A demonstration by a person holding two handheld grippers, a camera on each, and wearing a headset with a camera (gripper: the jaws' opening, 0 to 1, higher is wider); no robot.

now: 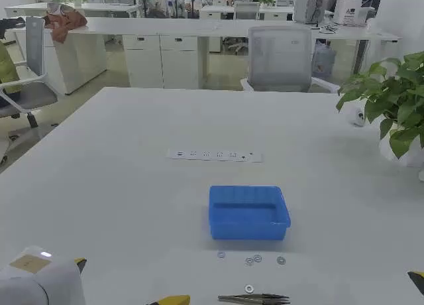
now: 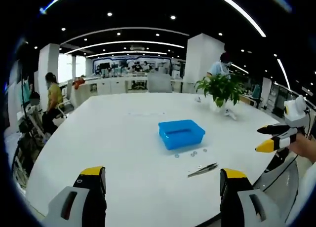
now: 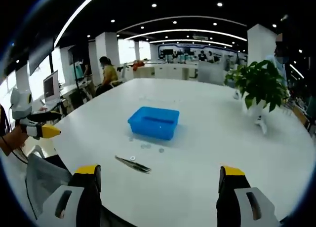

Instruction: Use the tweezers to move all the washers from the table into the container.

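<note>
A blue container (image 1: 248, 212) (image 2: 181, 133) (image 3: 153, 122) stands on the white table (image 1: 132, 185). Several small metal washers (image 1: 254, 259) (image 2: 190, 152) (image 3: 145, 146) lie just in front of it, one more (image 1: 249, 288) nearer me. Metal tweezers (image 1: 255, 298) (image 2: 202, 170) (image 3: 133, 164) lie flat beside that one. My left gripper (image 1: 126, 282) (image 2: 163, 187) hovers open at the table's near left, nothing between its jaws. My right gripper (image 1: 417, 280) (image 3: 155, 187) is held open at the near right, also holding nothing. Both grippers are well short of the tweezers.
A white power strip (image 1: 215, 155) lies flat beyond the container. A potted plant (image 1: 391, 106) (image 3: 259, 81) stands at the right edge. A grey office chair (image 1: 281, 56) sits at the far side, with desks and people in the room behind.
</note>
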